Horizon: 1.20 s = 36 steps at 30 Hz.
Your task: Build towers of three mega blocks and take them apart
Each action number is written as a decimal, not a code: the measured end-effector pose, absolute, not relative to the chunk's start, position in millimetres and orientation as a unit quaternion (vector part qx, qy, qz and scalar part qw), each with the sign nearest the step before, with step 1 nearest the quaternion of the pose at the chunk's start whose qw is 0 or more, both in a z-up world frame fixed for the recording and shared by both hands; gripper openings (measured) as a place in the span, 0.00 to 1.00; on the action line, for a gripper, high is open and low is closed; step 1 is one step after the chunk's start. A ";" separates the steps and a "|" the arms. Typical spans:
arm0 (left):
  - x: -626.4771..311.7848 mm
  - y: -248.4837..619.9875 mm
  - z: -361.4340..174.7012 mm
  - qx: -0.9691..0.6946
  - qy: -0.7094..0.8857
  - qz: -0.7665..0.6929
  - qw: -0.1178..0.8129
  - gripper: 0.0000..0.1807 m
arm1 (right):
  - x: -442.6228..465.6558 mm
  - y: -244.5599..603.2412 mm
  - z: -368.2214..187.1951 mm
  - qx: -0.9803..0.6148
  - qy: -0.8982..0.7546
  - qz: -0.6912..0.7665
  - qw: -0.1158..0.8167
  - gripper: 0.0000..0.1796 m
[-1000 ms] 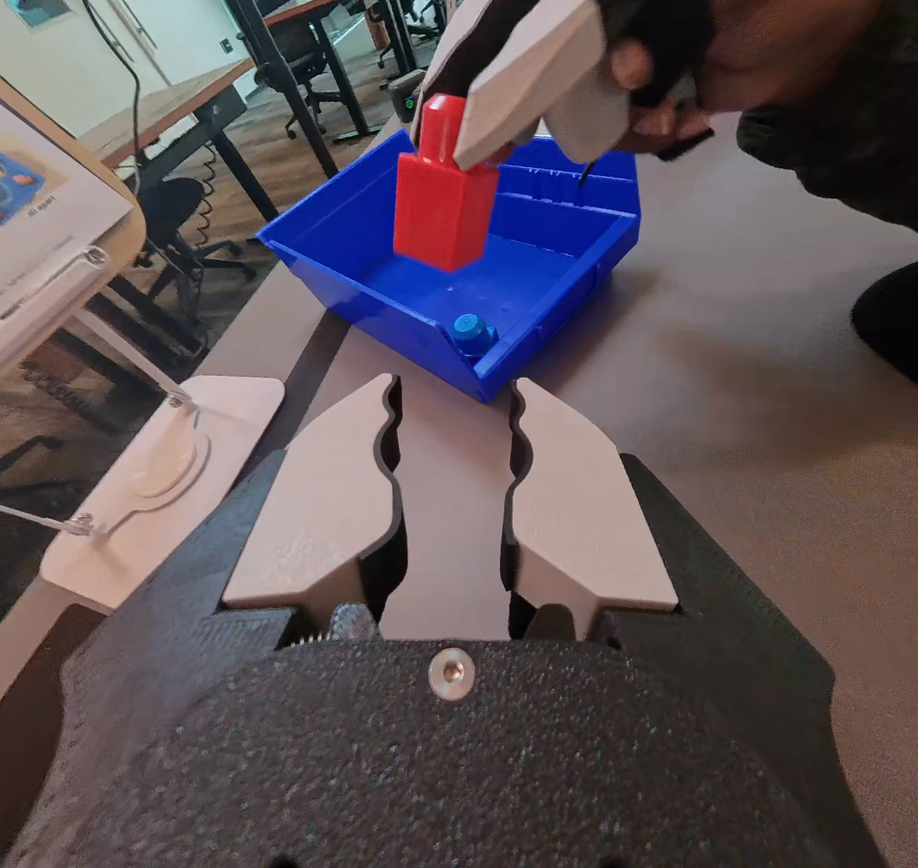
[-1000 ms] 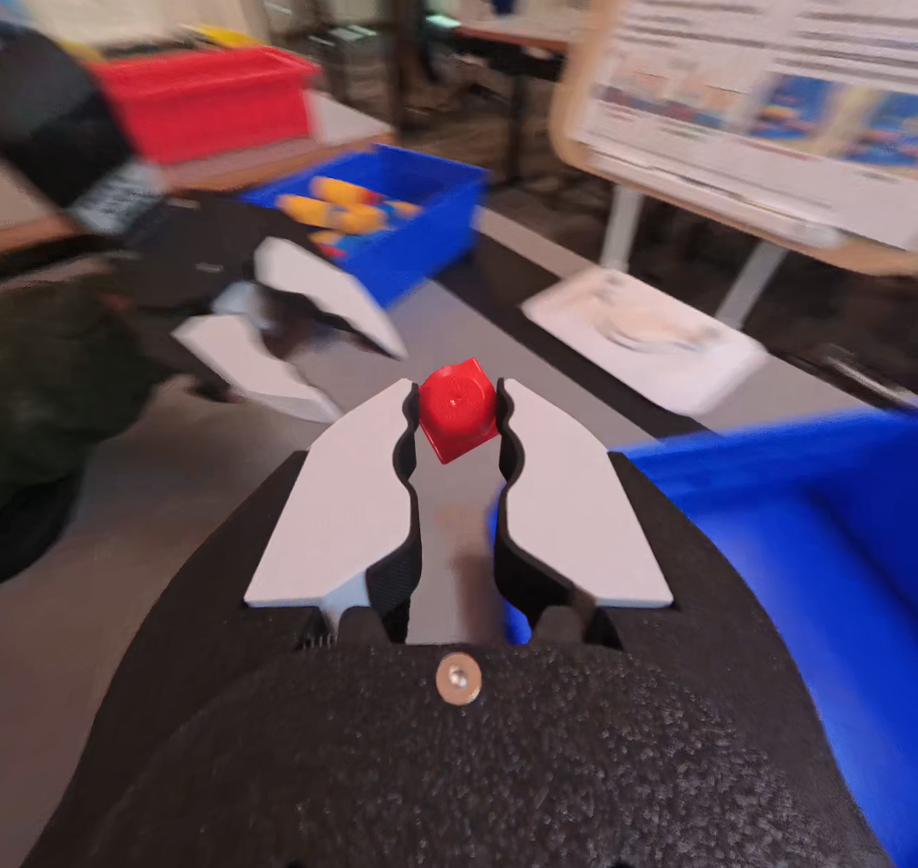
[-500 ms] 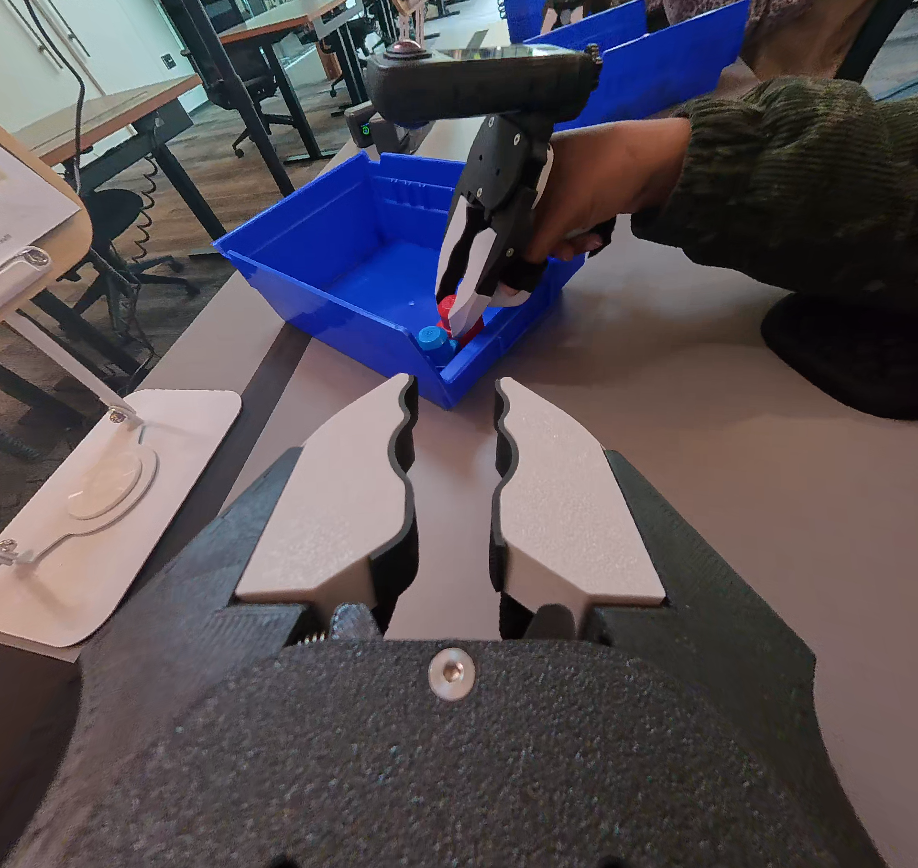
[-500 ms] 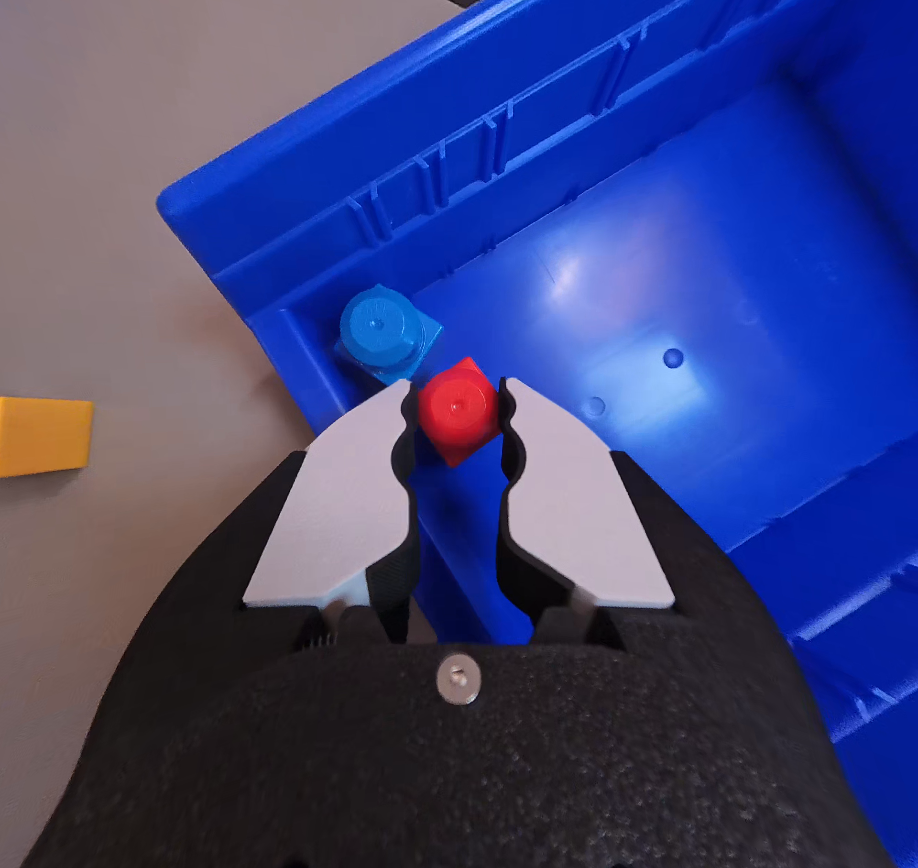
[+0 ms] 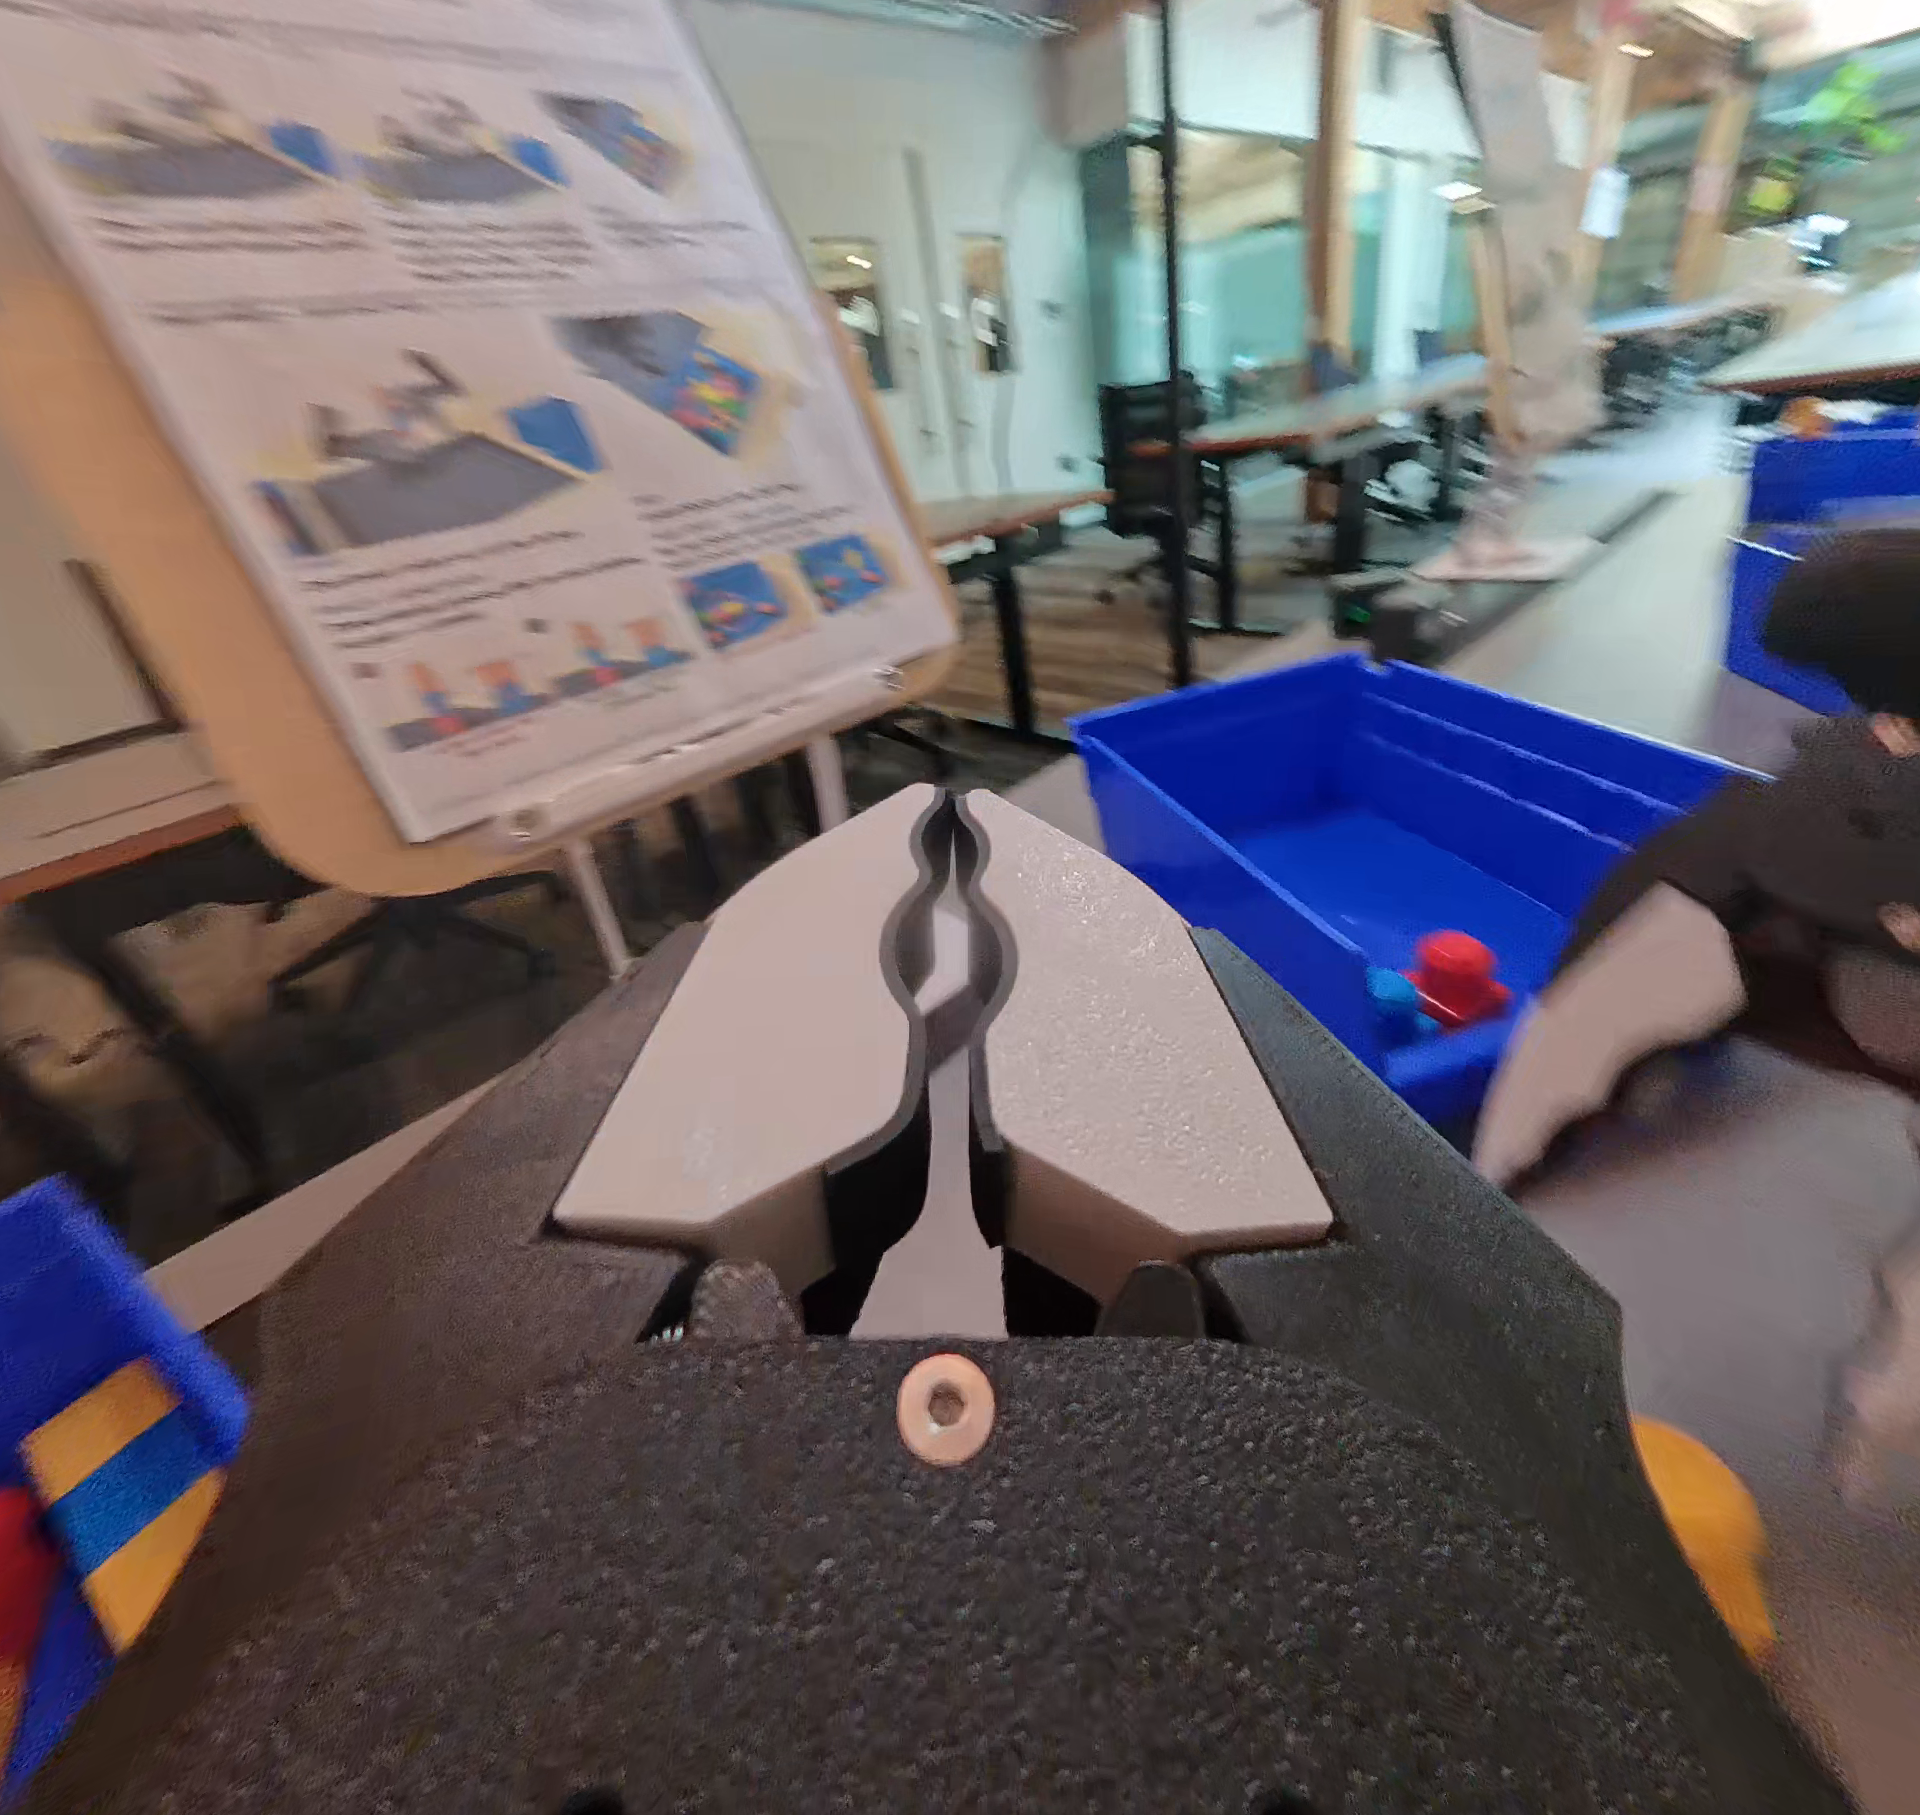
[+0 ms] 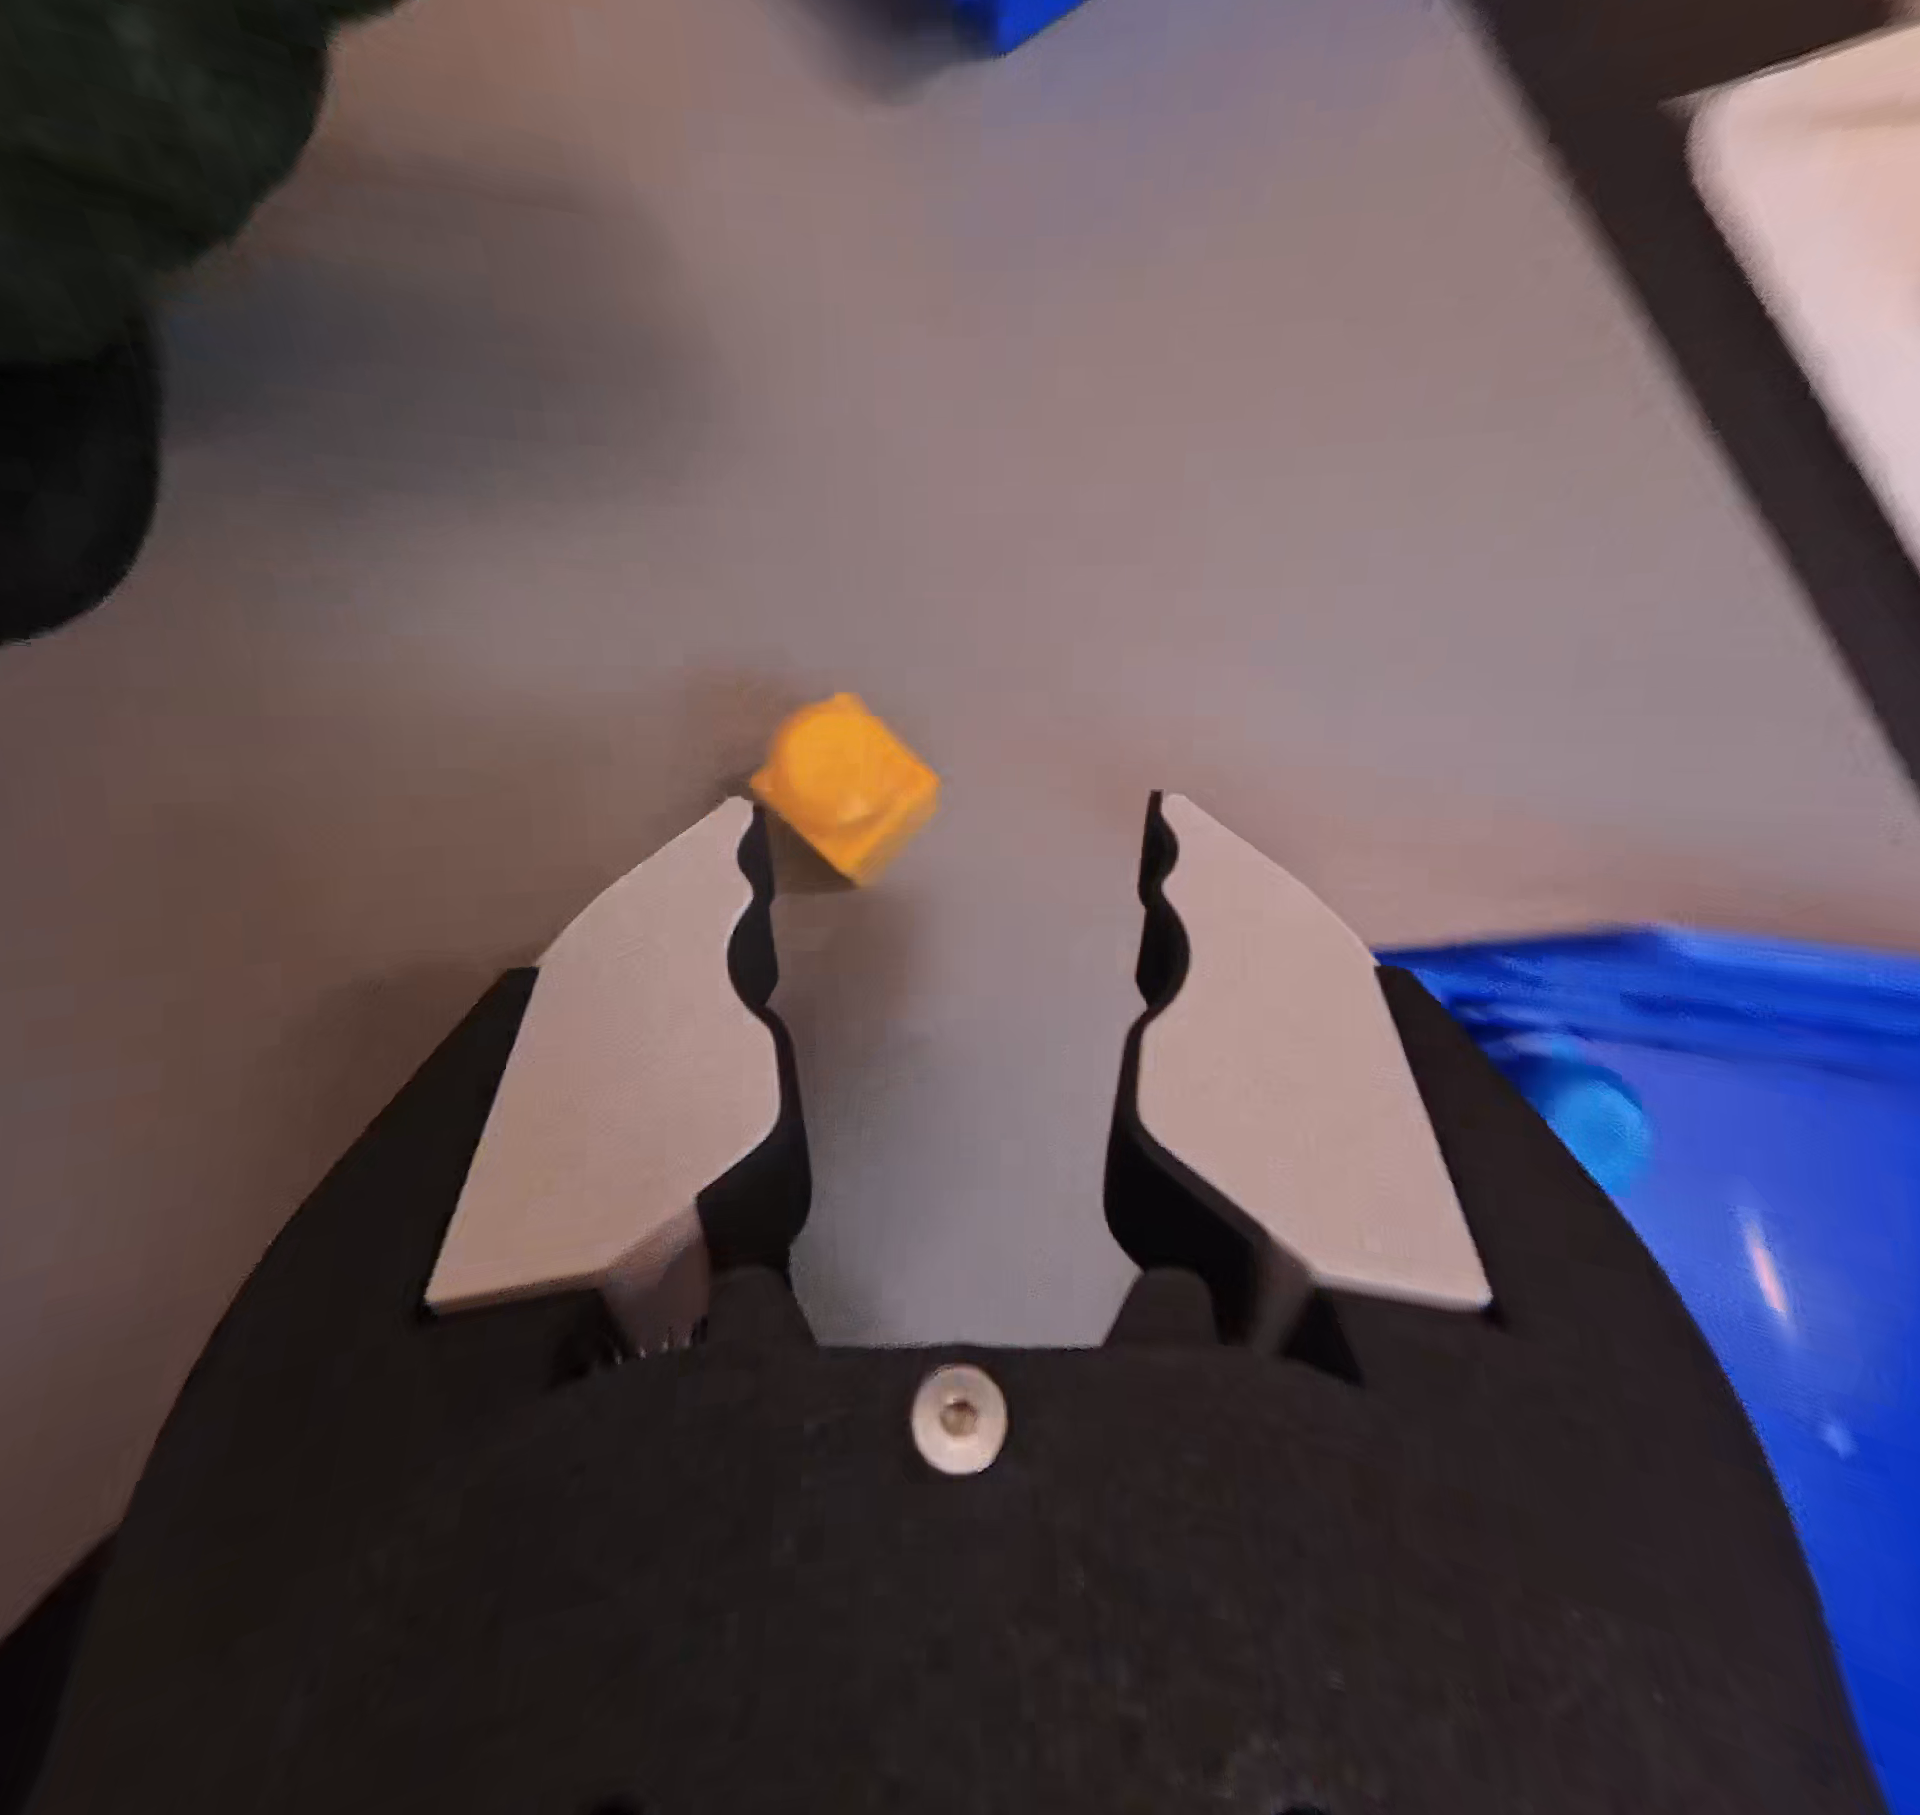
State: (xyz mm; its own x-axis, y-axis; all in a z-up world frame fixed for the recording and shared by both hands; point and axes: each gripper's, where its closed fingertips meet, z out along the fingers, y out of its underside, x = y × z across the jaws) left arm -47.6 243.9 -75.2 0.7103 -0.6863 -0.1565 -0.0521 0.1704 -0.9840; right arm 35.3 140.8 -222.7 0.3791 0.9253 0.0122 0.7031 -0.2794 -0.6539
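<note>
A: Right, working left to right from my remote station. My left gripper [image 5: 951,815] is clenched on nothing, tips touching, pointed up toward the instruction board [image 5: 436,331] and not at any block. At the far left edge I see a blurred bin corner [image 5: 94,1350] with yellow and blue shapes in it; too smeared for me to say more.

B: And the task pieces?

A: The red block [image 5: 1455,976] and blue block [image 5: 1387,991] sit side by side in the near corner of the blue bin [image 5: 1226,830]. The yellow block [image 6: 844,789] stands on the grey table [image 6: 1039,415], stud up, turned diagonally. My right gripper [image 6: 945,815] is spread wide, empty; its left fingertip [image 6: 727,825] is just beside the block's corner, maybe touching.

B: Risk?

A: The block sits off-centre, near one finger. If I close from here, I judge that finger pushes the corner first, and the block may spin or skid out. The diagonal faces also give poor purchase. Motion blur adds uncertainty to my alignment.
</note>
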 end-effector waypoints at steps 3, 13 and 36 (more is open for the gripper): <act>-77.5 254.6 -57.9 -0.595 0.230 -0.173 0.751 0.00 | 15.0 126.3 -255.6 -0.768 -0.568 0.171 0.242 0.39; -90.4 246.4 -37.0 -0.546 0.210 -0.148 0.798 0.00 | 75.6 190.6 -152.8 -0.810 -0.363 0.116 0.446 0.21; -111.0 254.3 -34.1 -0.562 0.190 -0.157 0.789 0.00 | 203.8 210.9 -263.7 -0.949 -0.195 0.040 0.245 0.29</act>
State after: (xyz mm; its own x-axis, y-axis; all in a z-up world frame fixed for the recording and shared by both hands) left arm -111.0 254.3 -34.1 0.8782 -0.4618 -0.1244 0.0334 0.3186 -0.9473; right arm 203.8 210.9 -263.7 0.9209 0.3893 0.0191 0.3500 -0.8041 -0.4805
